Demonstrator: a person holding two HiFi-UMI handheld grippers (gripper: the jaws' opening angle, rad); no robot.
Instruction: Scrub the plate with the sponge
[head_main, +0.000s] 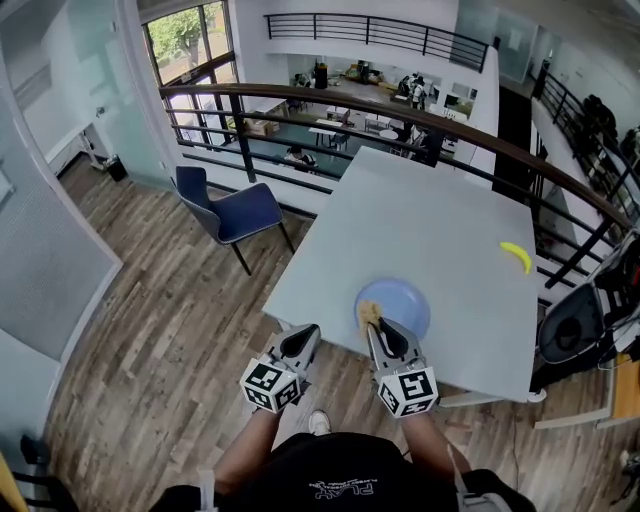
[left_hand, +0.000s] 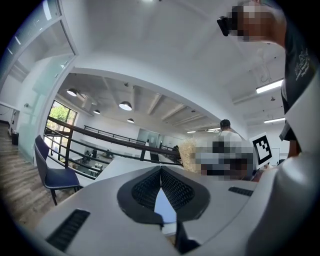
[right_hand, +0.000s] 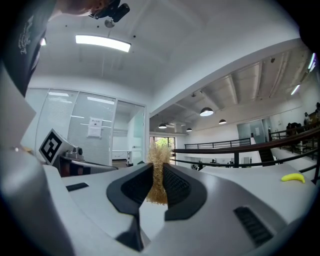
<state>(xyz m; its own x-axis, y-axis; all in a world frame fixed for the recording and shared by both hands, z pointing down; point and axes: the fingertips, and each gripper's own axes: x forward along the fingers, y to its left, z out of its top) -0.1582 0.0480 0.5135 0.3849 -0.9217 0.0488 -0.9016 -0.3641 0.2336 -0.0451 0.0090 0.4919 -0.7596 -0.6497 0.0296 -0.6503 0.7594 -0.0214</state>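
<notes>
A round blue plate (head_main: 400, 303) lies on the pale table (head_main: 430, 220) near its front edge. My right gripper (head_main: 372, 325) is shut on a straw-coloured fibrous sponge (head_main: 369, 312) that hangs over the plate's left rim. In the right gripper view the sponge (right_hand: 160, 155) is pinched between the dark pads, with the right gripper (right_hand: 157, 171) pointing level. My left gripper (head_main: 306, 334) hovers just off the table's front left corner, to the left of the plate. The left gripper (left_hand: 161, 172) has its pads pressed together with nothing between them. The sponge (left_hand: 188, 152) shows to its right.
A yellow banana (head_main: 516, 256) lies at the table's right side, and the banana (right_hand: 292, 177) also shows in the right gripper view. A blue chair (head_main: 235, 212) stands on the wooden floor to the left. A dark railing (head_main: 420, 120) runs behind the table.
</notes>
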